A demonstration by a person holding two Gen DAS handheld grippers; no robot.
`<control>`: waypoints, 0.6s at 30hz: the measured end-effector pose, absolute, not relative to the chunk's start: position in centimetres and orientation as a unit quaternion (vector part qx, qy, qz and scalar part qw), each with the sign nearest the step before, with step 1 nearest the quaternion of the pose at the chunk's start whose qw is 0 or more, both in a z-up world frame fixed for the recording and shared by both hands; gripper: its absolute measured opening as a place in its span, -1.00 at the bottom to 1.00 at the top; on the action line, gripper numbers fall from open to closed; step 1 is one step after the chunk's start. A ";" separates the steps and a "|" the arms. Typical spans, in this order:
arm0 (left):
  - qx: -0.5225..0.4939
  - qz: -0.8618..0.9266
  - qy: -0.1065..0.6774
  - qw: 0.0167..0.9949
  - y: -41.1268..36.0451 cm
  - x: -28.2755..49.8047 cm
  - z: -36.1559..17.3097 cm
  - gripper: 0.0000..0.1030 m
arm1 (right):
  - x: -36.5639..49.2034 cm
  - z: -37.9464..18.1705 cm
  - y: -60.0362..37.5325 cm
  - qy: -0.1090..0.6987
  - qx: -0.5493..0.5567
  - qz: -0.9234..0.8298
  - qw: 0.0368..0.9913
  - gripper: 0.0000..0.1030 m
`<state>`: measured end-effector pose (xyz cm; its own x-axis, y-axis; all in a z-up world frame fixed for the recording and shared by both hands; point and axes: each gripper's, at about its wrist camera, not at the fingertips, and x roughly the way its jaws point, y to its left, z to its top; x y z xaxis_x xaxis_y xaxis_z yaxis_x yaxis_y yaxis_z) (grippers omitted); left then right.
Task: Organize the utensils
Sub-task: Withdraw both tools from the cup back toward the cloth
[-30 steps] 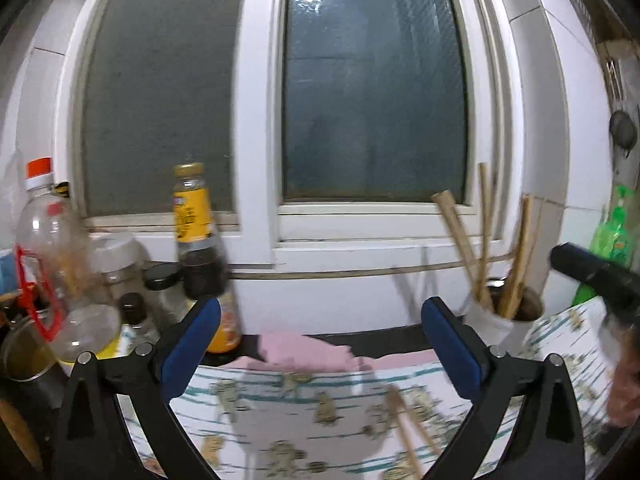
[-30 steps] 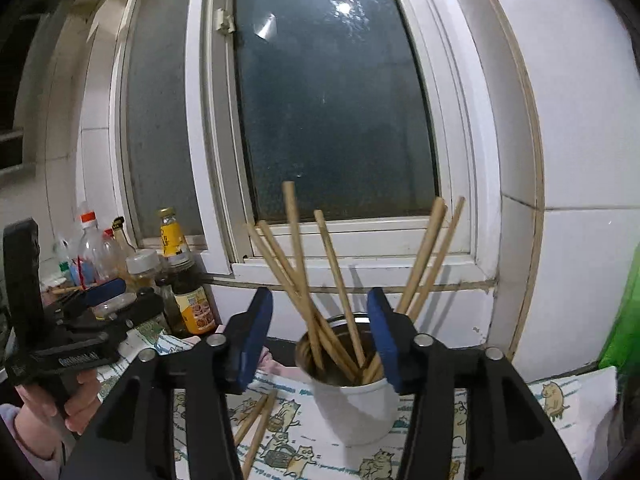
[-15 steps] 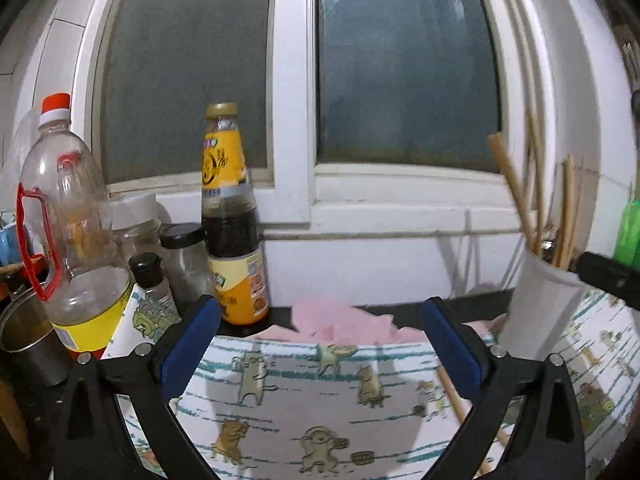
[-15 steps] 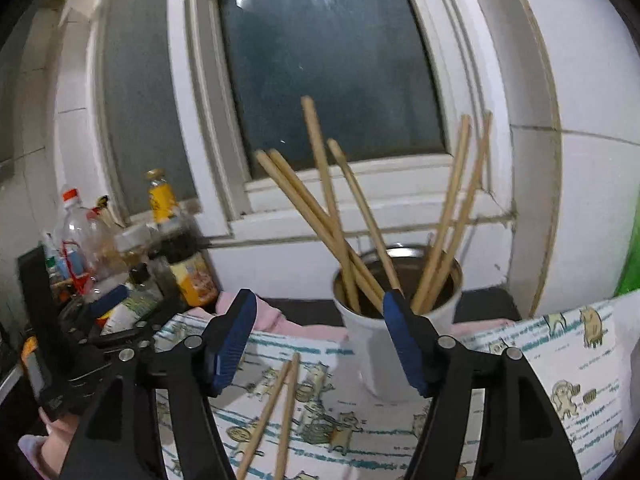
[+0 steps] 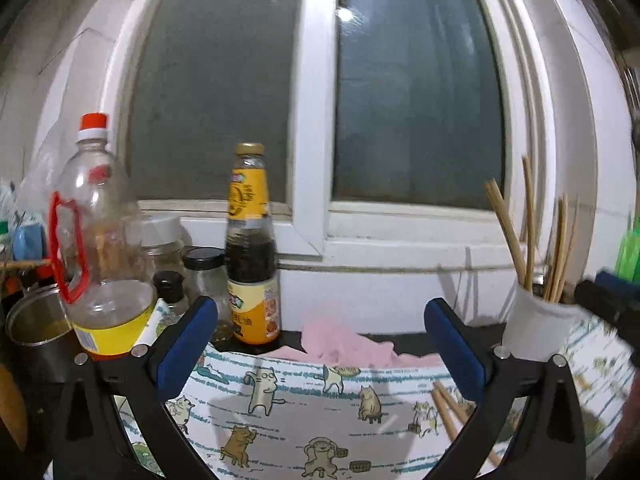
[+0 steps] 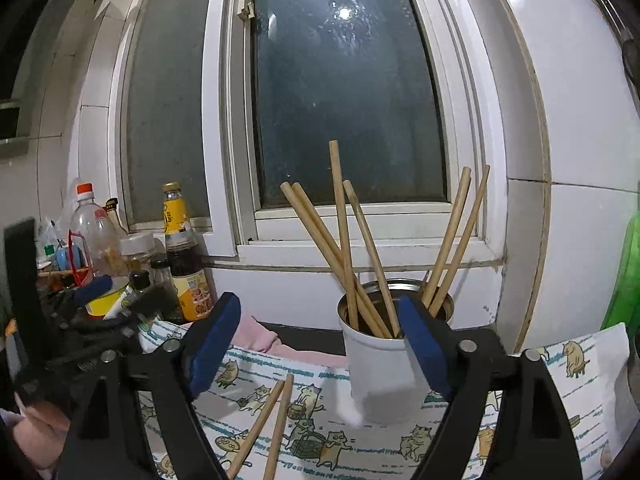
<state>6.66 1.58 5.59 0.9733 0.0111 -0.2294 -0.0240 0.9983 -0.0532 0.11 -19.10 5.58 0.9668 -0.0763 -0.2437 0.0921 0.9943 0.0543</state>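
A white cup [image 6: 382,372] holding several wooden chopsticks [image 6: 340,232] stands on a cat-print cloth [image 6: 316,420] below the window. Two loose chopsticks [image 6: 266,424] lie on the cloth left of the cup. My right gripper [image 6: 320,344] is open and empty, just in front of the cup. In the left wrist view the cup [image 5: 536,328] is at the right and the loose chopsticks [image 5: 452,408] lie by the right finger. My left gripper [image 5: 320,344] is open and empty above the cloth [image 5: 304,408]. The left gripper also shows in the right wrist view [image 6: 104,300].
Bottles and jars crowd the left: a clear bottle with red cap [image 5: 96,240], a dark sauce bottle [image 5: 252,252], small jars [image 5: 204,276] and a metal pot [image 5: 32,324]. A pink rag [image 5: 344,344] lies at the cloth's back edge. A green bottle [image 6: 628,276] stands far right.
Both grippers have shifted over the cloth and stayed open. The right one has drawn back a little from the cup; the left view has swung left, then settled.
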 end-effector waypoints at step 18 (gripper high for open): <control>-0.057 0.079 0.100 0.990 4.0 6.5 5.8 0.99 | 5.3 0.1 -15.7 0.315 -0.028 0.026 0.948 0.13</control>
